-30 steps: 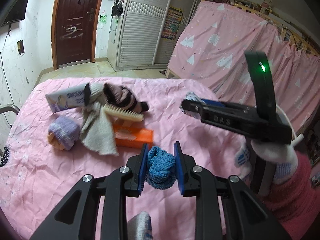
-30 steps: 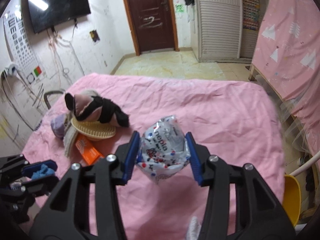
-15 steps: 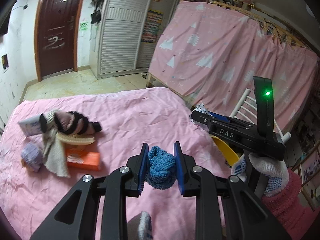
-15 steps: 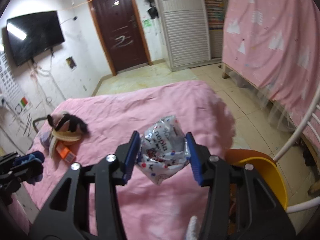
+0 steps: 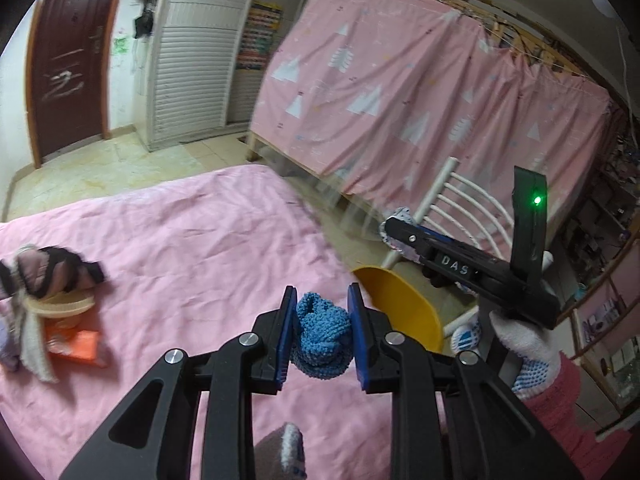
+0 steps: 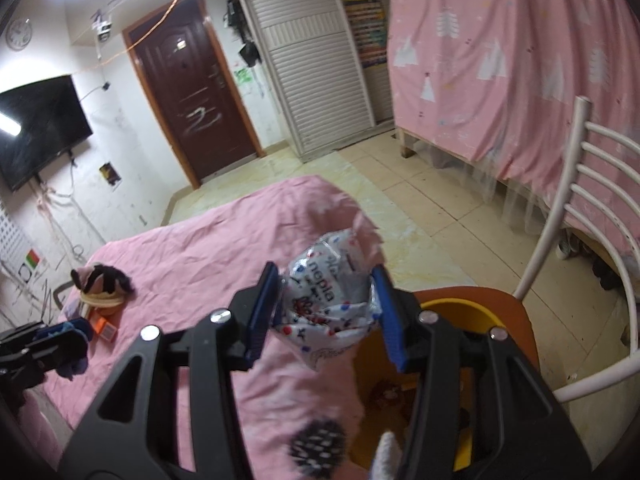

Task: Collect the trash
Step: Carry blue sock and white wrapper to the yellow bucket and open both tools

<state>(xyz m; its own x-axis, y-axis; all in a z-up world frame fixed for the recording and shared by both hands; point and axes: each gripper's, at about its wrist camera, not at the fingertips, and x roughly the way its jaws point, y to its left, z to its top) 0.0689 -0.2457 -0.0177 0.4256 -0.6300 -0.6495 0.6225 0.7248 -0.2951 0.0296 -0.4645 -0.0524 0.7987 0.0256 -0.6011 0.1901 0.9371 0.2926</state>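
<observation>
- Two tools are loaded, each gripping one item, above the pink-sheeted bed [image 5: 192, 240].
- Bed: fills the lower left of both views. Leftover pile sits at 9 o'clock in the left wrist view: striped dark-and-pink cloth [image 5: 52, 272] on top of a tan brush [image 5: 60, 306], with an orange box [image 5: 74, 344] just below. None of it is touched by either tool.
- White chair [image 6: 576, 216]: at 3 o'clock in the right wrist view, off the bed's far side; its orange seat carries the yellow bin [image 6: 460, 308].
- Yellow bin: open top, some dark scraps visible inside; contents too blurred to name. Seen at 3 o'clock of the left tool's tips in the left wrist view.
- Right tool [image 6: 326, 312]: jaws at a medium gap, pads pressed on a crumpled white printed wrapper [image 6: 328, 304]. Wrapper hangs just above the bin's near rim, at 5 o'clock from the bed's corner.
- Left tool [image 5: 322, 330]: jaws narrow, clamped on a blue knitted ball [image 5: 320, 332]. It hangs over the bed's edge, short of the bin.
- Step in hand, as I judge it: carrying both pieces to the bin; the right one is almost there.
- Next move calls for: bring the wrapper fully over the bin's opening and spread the right jaws so it drops clear of the rim. The left tool needs to travel further toward 3 o'clock without bumping the right tool.
</observation>
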